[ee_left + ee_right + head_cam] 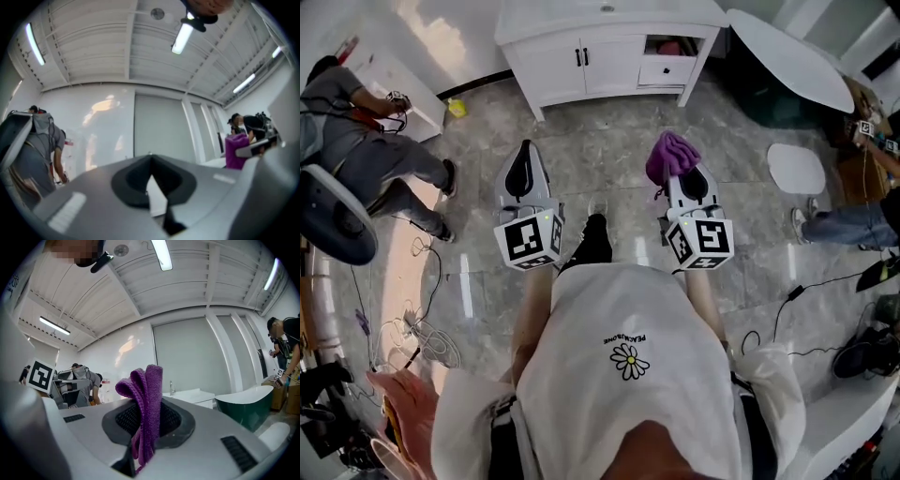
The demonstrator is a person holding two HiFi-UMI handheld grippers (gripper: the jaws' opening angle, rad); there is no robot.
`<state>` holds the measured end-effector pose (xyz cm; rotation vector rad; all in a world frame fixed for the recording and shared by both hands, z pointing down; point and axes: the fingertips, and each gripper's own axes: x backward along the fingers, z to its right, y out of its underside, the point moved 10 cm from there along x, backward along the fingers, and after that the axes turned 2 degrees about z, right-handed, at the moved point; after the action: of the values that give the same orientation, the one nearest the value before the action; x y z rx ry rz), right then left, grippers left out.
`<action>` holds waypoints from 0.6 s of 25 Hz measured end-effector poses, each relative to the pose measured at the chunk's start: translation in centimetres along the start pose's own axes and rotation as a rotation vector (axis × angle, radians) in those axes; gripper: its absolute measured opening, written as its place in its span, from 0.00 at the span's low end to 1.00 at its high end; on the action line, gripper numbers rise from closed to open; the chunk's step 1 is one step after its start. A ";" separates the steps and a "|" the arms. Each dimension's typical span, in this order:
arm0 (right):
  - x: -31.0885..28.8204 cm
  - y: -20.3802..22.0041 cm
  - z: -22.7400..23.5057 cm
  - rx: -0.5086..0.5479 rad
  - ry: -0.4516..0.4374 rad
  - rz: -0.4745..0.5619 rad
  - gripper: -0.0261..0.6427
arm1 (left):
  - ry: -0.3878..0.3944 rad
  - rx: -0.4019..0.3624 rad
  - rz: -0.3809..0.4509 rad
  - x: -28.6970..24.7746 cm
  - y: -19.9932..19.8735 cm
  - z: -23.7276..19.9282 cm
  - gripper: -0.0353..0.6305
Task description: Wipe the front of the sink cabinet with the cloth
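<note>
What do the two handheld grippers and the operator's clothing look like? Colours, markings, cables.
Left gripper and right gripper: smooth pale-grey shells tapering forward, black recess round the jaws. At each rear sits a white cube with black square markers: left cube, right cube. No cables visible on either. The person wears a loose white top with a small daisy print.

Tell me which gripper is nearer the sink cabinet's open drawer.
Right. The right gripper, jaws shut on the purple cloth, is almost straight below the open drawer in the head view; the left gripper sits off to its left, facing the cabinet doors.
</note>
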<state>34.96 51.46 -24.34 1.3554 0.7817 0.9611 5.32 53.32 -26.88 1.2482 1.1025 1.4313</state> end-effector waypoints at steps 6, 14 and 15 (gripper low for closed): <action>-7.8 0.2 3.5 -0.012 0.039 -0.027 0.12 | 0.038 -0.039 0.023 -9.7 0.1 -1.6 0.06; -20.4 0.3 5.2 -0.022 -0.011 -0.076 0.12 | 0.020 -0.010 -0.026 -20.6 2.5 -5.7 0.06; -21.9 0.6 5.3 -0.027 -0.015 -0.083 0.12 | 0.022 -0.026 -0.033 -21.8 3.0 -6.2 0.06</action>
<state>30.30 29.38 -25.01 1.2958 0.8051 0.8924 0.56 31.07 -28.42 1.1934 1.1107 1.4332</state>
